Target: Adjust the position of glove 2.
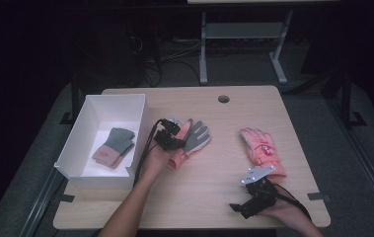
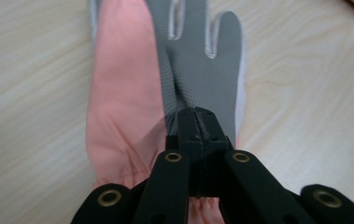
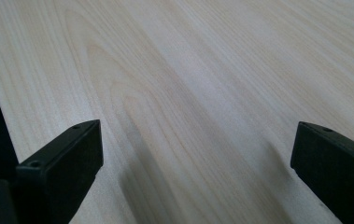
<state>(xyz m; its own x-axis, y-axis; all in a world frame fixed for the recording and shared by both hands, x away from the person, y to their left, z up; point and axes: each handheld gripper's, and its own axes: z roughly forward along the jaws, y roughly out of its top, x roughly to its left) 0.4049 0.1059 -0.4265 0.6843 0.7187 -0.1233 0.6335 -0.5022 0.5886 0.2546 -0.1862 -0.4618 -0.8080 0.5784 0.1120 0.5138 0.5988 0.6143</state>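
A glove with a pink back and grey palm [image 1: 196, 137] lies palm up near the table's middle. My left gripper [image 1: 173, 139] is at its cuff end, shut on a pinch of the grey palm fabric [image 2: 202, 84], jaws together in the left gripper view [image 2: 198, 119]. A second pink glove [image 1: 259, 146] lies to the right, back up. My right gripper [image 1: 246, 201] rests near the front right of the table, just in front of that glove and apart from it. Its jaws stand wide open [image 3: 195, 140] with bare wood between them.
A white open box [image 1: 71, 144] stands at the table's left with a grey and pink glove [image 1: 114, 146] lying inside. The wooden table [image 1: 214, 187] has a round cable hole [image 1: 223, 98] at the back. Desk legs and cables stand on the floor beyond.
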